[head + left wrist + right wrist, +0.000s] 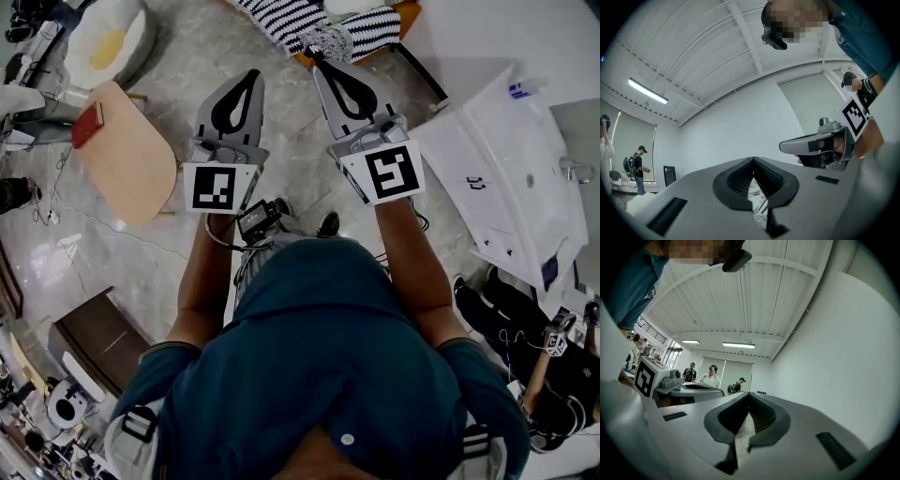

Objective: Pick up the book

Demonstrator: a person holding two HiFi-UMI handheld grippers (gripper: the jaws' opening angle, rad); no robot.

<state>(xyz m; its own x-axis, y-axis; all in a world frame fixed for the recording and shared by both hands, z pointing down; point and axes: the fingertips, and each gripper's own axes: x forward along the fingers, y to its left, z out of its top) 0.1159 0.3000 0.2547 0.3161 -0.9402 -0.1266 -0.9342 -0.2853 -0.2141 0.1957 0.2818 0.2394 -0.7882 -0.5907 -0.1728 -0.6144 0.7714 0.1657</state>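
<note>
Book (87,125) lies on table (131,173), long axis running diagonally

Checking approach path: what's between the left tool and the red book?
In the head view, only bare floor and the light wooden tabletop that the book lies on separate it from the left tool.

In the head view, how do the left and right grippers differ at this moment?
The left gripper has its tip over bare floor, while the right gripper has its tip at the edge of the striped cloth. The left gripper is nearer the red book on the tan table; the right gripper is farther from it. Both have their jaws shut on nothing, and both point away from the person.
</note>
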